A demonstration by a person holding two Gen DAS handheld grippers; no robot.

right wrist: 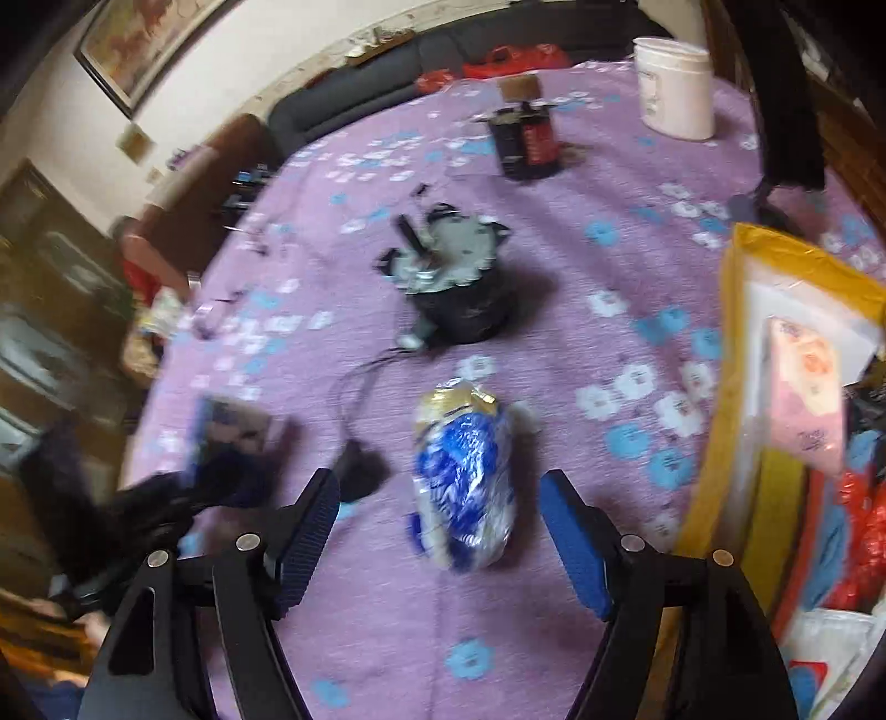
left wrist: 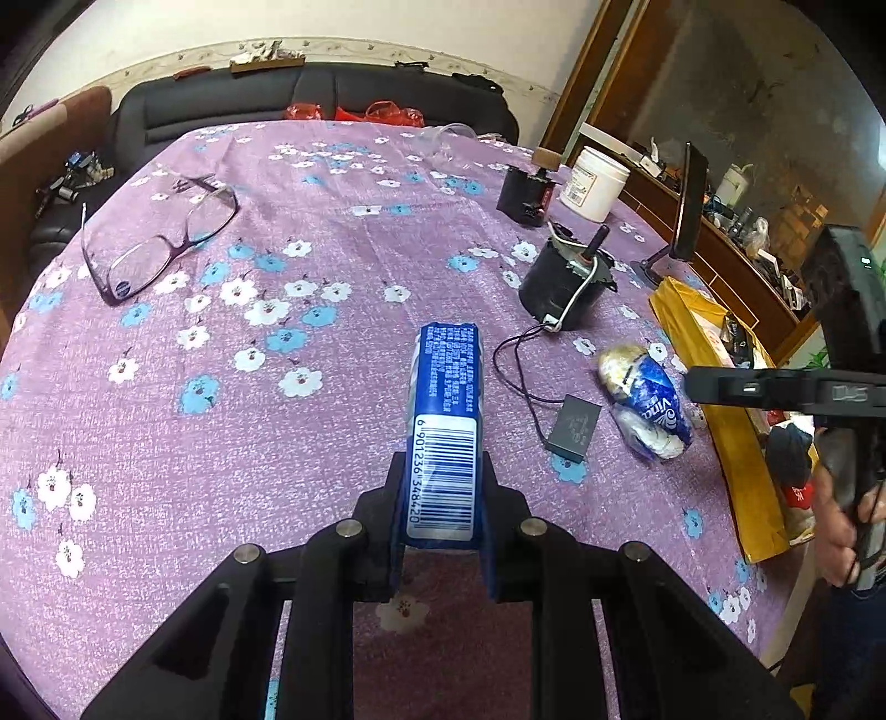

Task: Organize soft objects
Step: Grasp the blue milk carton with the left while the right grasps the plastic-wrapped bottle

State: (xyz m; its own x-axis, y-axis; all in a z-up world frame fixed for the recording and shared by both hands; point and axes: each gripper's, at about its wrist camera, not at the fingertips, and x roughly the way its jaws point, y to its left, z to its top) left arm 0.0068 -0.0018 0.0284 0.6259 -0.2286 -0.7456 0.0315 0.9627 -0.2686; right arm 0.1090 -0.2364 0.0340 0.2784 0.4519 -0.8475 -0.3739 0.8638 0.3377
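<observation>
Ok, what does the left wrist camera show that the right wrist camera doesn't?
Only the left wrist view shows the glasses lying on the purple cloth, and the barcode on the blue tissue pack clamped in the left gripper.

Only the right wrist view shows the right gripper with its jaws open either side of the crumpled tissue pack, not touching it, and a framed picture on the wall.

Both show that crumpled pack, the black motor, the white tub and the yellow bag.
</observation>
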